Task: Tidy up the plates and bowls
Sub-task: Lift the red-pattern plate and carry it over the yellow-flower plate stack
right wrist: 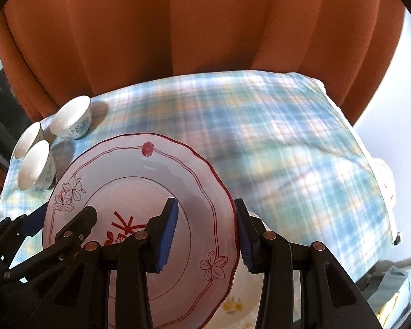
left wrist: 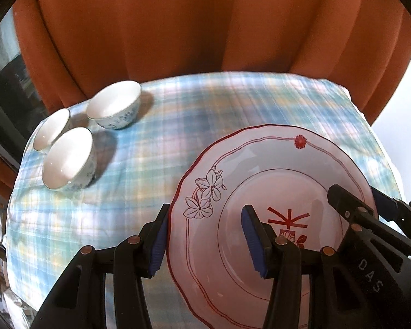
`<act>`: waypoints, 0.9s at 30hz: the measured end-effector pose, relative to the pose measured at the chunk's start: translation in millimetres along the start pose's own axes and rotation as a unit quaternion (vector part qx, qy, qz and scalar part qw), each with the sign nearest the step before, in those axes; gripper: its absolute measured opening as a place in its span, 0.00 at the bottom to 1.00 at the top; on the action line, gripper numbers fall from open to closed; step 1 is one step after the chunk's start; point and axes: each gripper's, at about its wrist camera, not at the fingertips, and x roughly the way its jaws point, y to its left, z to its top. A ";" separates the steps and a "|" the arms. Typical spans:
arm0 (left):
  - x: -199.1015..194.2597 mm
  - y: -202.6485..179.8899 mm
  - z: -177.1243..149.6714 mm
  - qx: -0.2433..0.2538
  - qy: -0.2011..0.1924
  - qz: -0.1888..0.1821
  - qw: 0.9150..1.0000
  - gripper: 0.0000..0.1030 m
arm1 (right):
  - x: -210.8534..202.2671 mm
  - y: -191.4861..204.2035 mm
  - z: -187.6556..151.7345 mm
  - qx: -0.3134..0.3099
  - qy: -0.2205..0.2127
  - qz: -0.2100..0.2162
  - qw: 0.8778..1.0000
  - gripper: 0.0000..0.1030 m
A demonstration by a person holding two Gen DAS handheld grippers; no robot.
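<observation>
Straddling opposite rims, both grippers bracket the plate so its weight is shared. The left gripper and right gripper each stand apart, not clamped. The plate sits over a second plate, probably for stacking. Three bowls cluster far left on the cloth.

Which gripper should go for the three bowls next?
Left. The bowls sit at the cloth's far left, on the left gripper's side of the plate; the right gripper straddles the plate's opposite rim.
</observation>
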 end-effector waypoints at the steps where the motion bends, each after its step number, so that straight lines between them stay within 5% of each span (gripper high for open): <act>1: 0.8 -3.9 -3.0 0.002 0.003 -0.001 1.000 0.49 | -0.7 -3.0 -3.1 0.002 0.001 0.000 1.000 0.43; 13: 22.9 -54.6 -37.1 -0.019 0.036 -0.016 0.999 0.50 | 12.5 -52.4 -25.2 -0.016 0.039 -0.010 0.999 0.43; 27: 51.7 -82.9 -63.0 -0.058 0.060 0.028 0.996 0.51 | 50.8 -81.4 -43.5 -0.066 0.075 0.032 0.994 0.43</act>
